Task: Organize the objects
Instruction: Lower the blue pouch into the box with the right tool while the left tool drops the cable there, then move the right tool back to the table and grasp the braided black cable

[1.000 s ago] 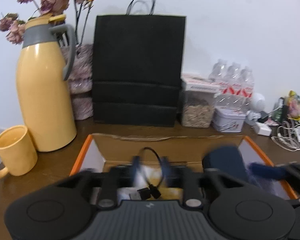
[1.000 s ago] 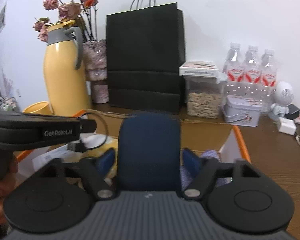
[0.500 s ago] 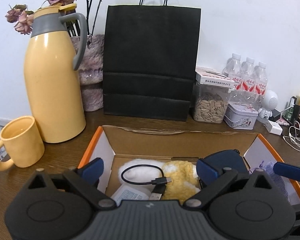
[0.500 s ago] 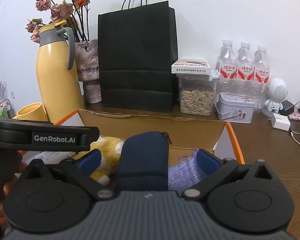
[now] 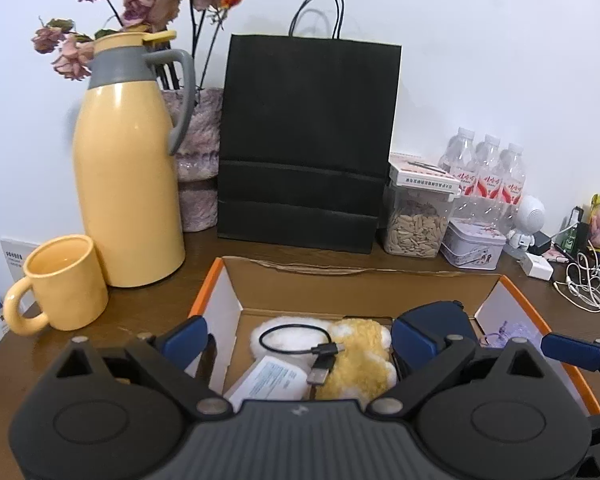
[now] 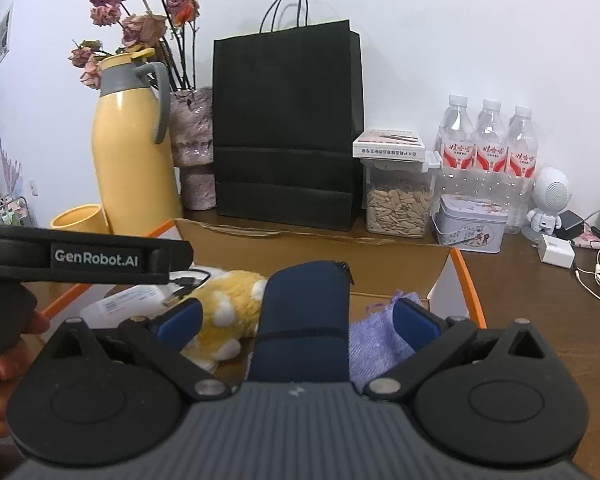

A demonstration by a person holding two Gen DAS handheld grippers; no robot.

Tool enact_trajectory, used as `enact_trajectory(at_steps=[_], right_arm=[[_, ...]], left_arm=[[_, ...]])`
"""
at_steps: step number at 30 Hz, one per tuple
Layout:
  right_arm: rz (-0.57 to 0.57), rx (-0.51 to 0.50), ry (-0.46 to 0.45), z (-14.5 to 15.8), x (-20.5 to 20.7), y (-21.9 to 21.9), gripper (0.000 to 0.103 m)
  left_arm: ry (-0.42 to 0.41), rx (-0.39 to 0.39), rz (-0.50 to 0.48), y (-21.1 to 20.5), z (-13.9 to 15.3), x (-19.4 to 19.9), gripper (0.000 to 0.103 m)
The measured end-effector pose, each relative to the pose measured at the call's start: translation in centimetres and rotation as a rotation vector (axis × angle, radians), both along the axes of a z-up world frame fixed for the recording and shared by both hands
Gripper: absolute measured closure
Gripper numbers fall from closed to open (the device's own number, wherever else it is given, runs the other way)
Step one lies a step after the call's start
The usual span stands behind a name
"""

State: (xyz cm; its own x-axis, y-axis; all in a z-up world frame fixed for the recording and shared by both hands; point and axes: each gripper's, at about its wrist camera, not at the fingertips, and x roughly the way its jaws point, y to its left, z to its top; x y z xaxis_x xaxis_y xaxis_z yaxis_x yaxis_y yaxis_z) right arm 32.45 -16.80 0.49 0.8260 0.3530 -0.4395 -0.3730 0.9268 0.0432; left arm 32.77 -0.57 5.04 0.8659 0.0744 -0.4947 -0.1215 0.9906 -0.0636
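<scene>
Inspection finds an open cardboard box (image 5: 352, 280) with orange-edged flaps standing on the brown table (image 5: 148, 312), in front of a black paper bag (image 5: 308, 140) and just beside a yellow thermos (image 5: 128, 176) and yellow mug (image 5: 64, 284). The left claw (image 5: 296, 340) is released: its jaws have just been opening, they stand wide apart above the box interior, and nothing lies between the pads. Directly beneath it a black cable (image 5: 300, 344) rests coiled across a yellow plush toy (image 5: 360, 356) and a white packet (image 5: 268, 380), all inside the box. The right claw (image 6: 296, 320) is likewise spread, its blue pads clear on both sides of a dark blue pouch (image 6: 304, 320) that stands upright in the box, between the plush toy (image 6: 228, 312) and a lilac cloth bag (image 6: 380, 344); the pads press on nothing. Judgement: the placing of these items appears complete, and the step in hand is a clean withdrawal of both claws. To do it well, lift each claw straight up and back, keeping the jaws wide until the pads are clear of the box walls. The left should rise without hooking the cable loop. The right should avoid brushing the pouch, which looks liable to topple onto the cloth bag. The two claws sit close together over the box, so withdrawing one at a time would reduce the chance of a collision.
</scene>
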Motion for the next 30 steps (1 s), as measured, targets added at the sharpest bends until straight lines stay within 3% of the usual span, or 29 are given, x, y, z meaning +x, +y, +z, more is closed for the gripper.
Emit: enact_trajectory(at_steps=[12,30], right_arm=[[0.027,-0.007,-0.007,0.4,-6.1,0.1,0.0],[0.091,-0.098,0.094,-3.1,-14.1,1.8,0.0]], left_arm=[[-0.012,0.017,-0.005,1.1,0.5,-6.9,0.004],[0.094,0.028,0.035,5.9,-3.0,-15.7,0.004]])
